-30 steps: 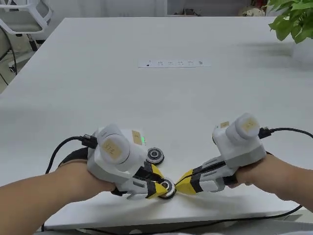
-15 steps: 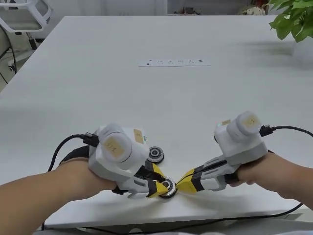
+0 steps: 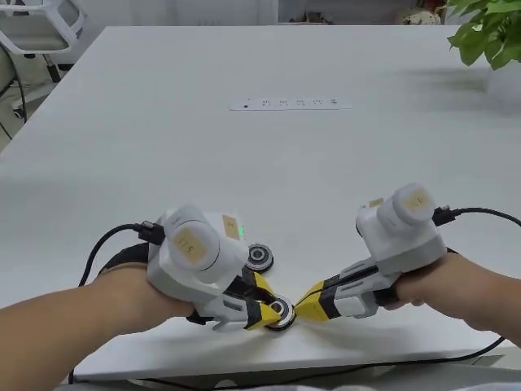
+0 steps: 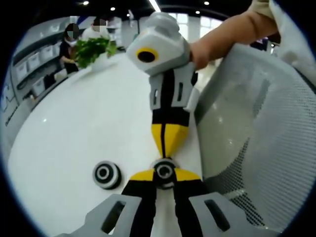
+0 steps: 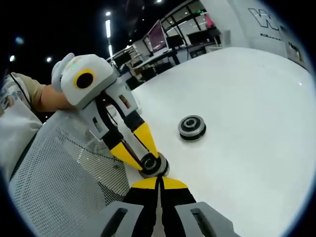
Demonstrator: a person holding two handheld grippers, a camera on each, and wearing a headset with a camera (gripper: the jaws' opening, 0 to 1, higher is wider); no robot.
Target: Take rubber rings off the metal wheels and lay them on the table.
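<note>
A small metal wheel (image 3: 281,311) with a black rubber ring sits at the table's near edge, and my left gripper (image 3: 271,313) is shut on it. In the left gripper view the wheel (image 4: 164,171) is held between my yellow jaws (image 4: 165,176). My right gripper (image 3: 303,305) comes in from the right, its tips pressed together at the ring's rim (image 5: 159,174). The right gripper (image 4: 169,144) meets the wheel's far edge. A second ringed wheel (image 3: 259,257) lies flat just behind, also seen in both gripper views (image 4: 106,174) (image 5: 191,127).
The white table (image 3: 285,179) stretches far ahead, with a flat power strip (image 3: 291,104) at mid-table. A green plant (image 3: 488,32) is at the back right and a white chair (image 3: 41,24) at the back left. Cables trail from both grippers over the near edge.
The right gripper's body has lifted slightly. The held wheel, both sets of tips and the second wheel stay where they were.
</note>
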